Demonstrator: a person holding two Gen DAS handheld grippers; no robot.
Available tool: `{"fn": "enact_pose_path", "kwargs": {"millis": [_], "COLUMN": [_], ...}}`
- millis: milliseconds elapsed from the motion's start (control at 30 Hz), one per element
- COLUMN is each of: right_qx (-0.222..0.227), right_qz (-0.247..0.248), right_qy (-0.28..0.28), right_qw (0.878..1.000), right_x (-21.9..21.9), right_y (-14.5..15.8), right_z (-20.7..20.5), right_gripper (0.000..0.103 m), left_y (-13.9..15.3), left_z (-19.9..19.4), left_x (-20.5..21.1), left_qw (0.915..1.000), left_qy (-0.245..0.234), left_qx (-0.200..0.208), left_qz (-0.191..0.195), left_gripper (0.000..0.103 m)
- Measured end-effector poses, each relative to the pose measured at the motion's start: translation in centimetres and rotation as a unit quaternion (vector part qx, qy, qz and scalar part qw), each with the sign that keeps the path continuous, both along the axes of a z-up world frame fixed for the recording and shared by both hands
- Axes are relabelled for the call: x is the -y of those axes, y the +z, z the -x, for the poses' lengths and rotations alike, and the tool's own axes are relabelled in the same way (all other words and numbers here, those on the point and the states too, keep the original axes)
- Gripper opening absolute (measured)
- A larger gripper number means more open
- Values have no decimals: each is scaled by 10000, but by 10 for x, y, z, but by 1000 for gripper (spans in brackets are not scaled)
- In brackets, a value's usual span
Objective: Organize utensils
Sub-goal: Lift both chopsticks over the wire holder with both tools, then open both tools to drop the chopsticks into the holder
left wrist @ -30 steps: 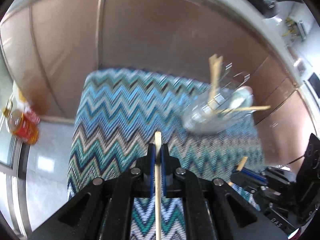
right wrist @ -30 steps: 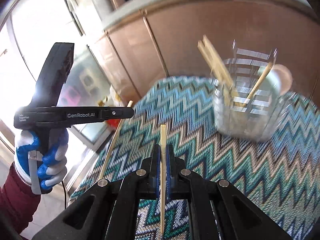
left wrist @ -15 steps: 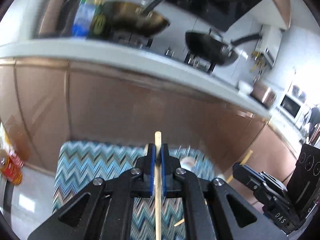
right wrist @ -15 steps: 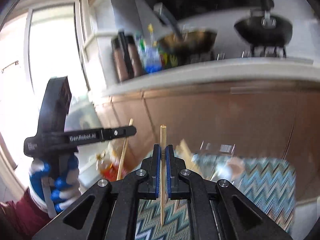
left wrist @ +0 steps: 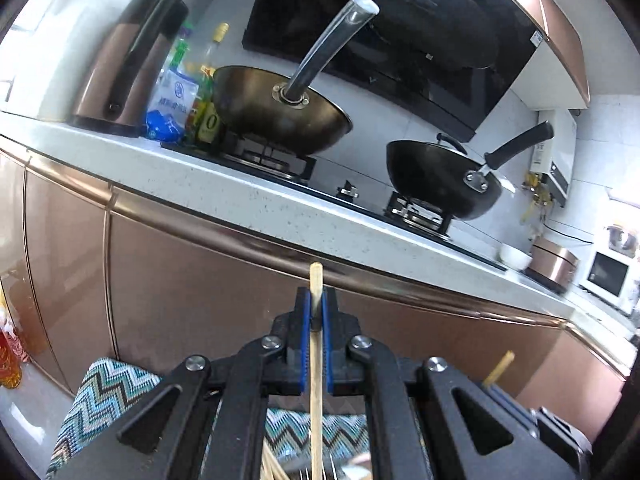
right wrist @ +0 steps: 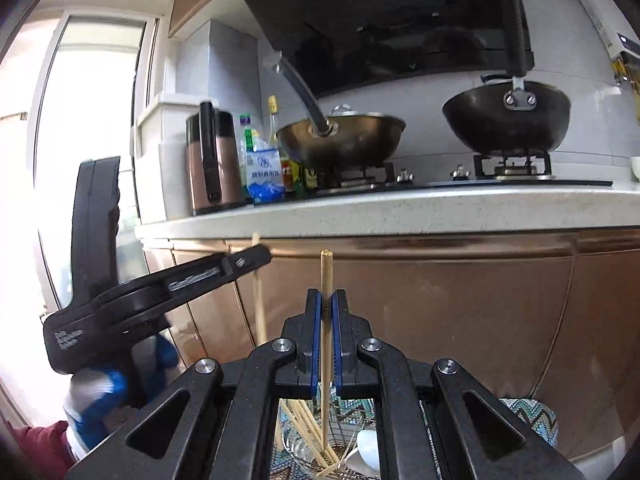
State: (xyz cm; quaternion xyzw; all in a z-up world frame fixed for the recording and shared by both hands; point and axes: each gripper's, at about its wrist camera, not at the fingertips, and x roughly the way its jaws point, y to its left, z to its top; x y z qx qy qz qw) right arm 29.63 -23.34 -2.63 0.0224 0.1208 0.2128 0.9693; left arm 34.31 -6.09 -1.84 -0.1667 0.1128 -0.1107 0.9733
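Observation:
My left gripper [left wrist: 315,307] is shut on a wooden chopstick [left wrist: 316,384] that runs upright between its blue pads. My right gripper [right wrist: 327,304] is shut on a second wooden chopstick [right wrist: 326,360], also upright. Below the right gripper, a wire utensil holder [right wrist: 344,444] with several chopsticks and a white spoon [right wrist: 368,446] stands on the zigzag cloth [right wrist: 532,416]. In the right wrist view the left gripper [right wrist: 256,258] shows at the left, held by a gloved hand [right wrist: 100,396]. The right gripper's tip [left wrist: 494,386] with its chopstick shows low right in the left wrist view.
A kitchen counter [left wrist: 248,188] with copper-coloured cabinet doors [left wrist: 192,292] stands straight ahead. On it are a steel wok [left wrist: 280,114], a black wok [left wrist: 444,176], a copper kettle [left wrist: 128,64] and bottles [left wrist: 208,96]. An oil bottle [left wrist: 8,364] stands on the floor at the left.
Both grippers have risen and tipped upward with their chopsticks still clamped. The cloth and holder have dropped to the bottom of both views, and the counter and woks have come into sight.

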Motion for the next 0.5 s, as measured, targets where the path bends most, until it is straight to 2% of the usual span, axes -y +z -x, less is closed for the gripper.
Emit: {"fn": "enact_pose_path", "kwargs": {"millis": [167, 400, 467, 500], "right_qx": [-21, -152, -175, -175], "right_qz": [232, 333, 334, 307], "right_qy": [-57, -76, -119, -132], "right_qw": [9997, 9993, 9992, 9993], "right_x": [-4, -4, -4, -4], "right_y": [-20, -39, -42, -42], "right_z": [-6, -9, -7, -6], "right_gripper": [5, 6, 17, 30], "left_y": [-22, -54, -57, -56], "left_z": [-11, -21, -19, -17], "left_x": [12, 8, 5, 3], "left_qw": [9990, 9988, 9987, 9987], "left_qy": [303, 482, 508, 500], "left_qx": [257, 15, -17, -27], "left_qz": [-191, -72, -95, -92], "left_gripper": [5, 7, 10, 14]}}
